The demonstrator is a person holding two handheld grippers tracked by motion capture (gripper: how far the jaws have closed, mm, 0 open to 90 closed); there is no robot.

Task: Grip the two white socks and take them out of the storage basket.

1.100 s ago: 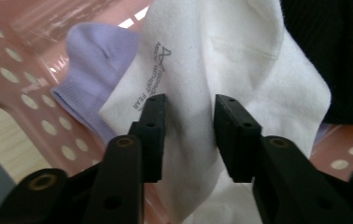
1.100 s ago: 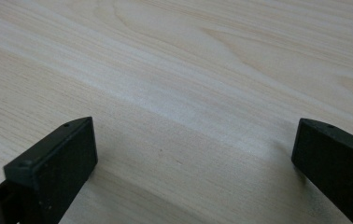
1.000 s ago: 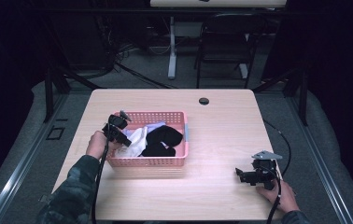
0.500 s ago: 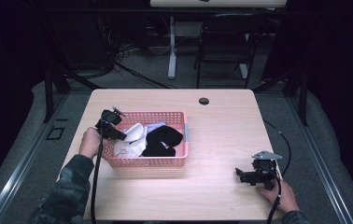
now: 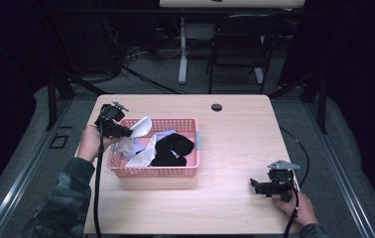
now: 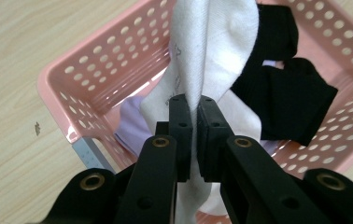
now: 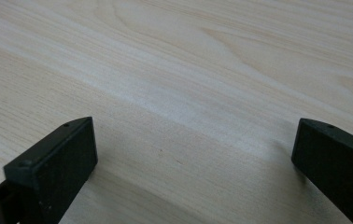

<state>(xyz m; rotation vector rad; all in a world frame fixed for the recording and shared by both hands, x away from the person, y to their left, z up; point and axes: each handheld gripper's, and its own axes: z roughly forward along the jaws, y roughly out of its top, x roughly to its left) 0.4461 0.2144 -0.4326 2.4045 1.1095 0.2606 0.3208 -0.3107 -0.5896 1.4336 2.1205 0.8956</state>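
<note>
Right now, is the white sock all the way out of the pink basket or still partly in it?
Partly in. The left gripper pinches the white sock above the pink basket, its lower end trailing inside.

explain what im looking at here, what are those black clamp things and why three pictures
A person sits at a wooden table holding a hand-held gripper in each hand. One picture looks down from above; the other two come from cameras riding on each gripper, looking along its black fingers.

The left gripper is shut on a white sock, lifted over a pink basket that holds black socks and a pale lilac item. The right gripper rests low over bare table near the person, its fingers spread open, holding nothing.
</note>
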